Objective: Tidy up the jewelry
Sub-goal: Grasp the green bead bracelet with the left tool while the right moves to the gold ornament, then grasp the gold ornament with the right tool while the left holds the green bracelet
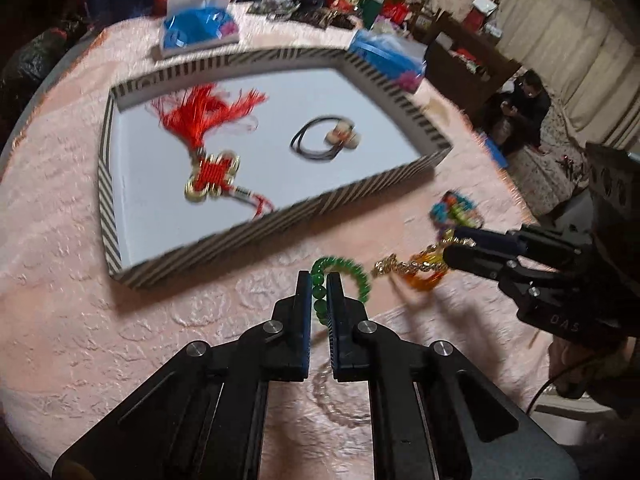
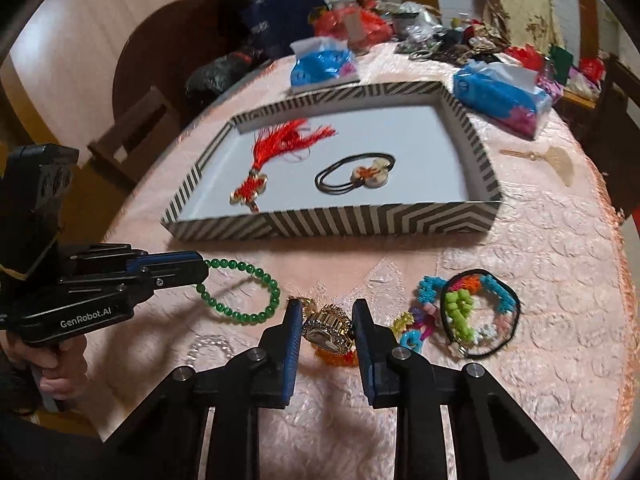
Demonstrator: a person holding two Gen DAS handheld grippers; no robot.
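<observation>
Gripping green beads (image 2: 256, 292) (left gripper (image 1: 319, 280))

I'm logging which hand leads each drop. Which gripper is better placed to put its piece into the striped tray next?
Probably left. The left gripper is already shut on the green bead bracelet, close to the striped tray. The right gripper straddles the gold watch, and its grip looks less settled.
</observation>
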